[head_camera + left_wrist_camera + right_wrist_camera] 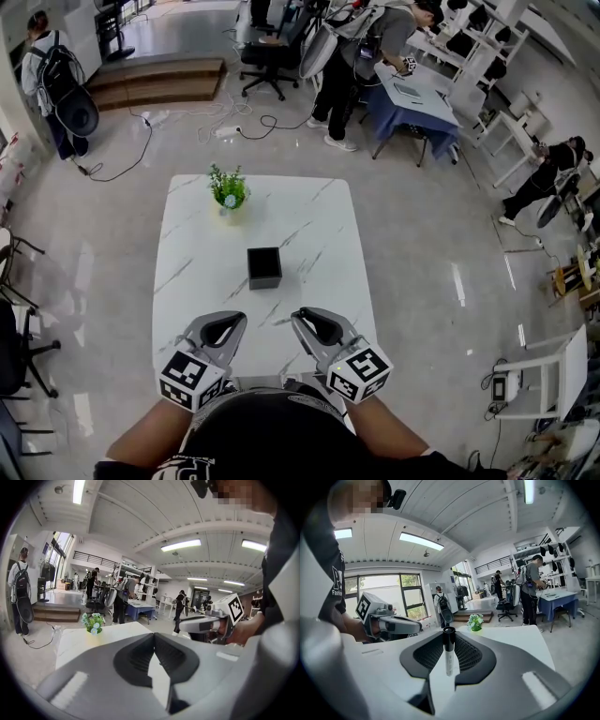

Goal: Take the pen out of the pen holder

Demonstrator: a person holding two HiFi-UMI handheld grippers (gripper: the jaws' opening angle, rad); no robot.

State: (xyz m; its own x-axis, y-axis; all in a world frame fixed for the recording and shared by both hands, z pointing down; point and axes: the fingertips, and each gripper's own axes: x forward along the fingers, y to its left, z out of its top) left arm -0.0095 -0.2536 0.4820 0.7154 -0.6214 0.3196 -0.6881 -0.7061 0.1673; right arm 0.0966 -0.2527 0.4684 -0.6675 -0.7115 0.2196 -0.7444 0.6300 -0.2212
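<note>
The pen (448, 651) stands upright between the jaws of the right claw (448, 637), black cap at the top and pale barrel hanging below, pinched only near the jaw tips. It is already clear of the pen holder (264, 267), a black box that sits well apart from it in the middle of the surface (309, 216). The hold looks slim: a smooth round barrel caught at one narrow spot could swivel or slide down if the squeeze eases, and if the pads bite mostly on the cap, the cap might part from the body. The right claw sits at the near edge of the surface, so a dropped pen could roll off onto the floor (422, 281) instead of settling on the marble. The left claw (153, 637) has its jaws closed together on nothing and is just beside the right one; a careless swing could knock the pen loose. The potted plant (228, 190) at the far side looks out of harm's way.
</note>
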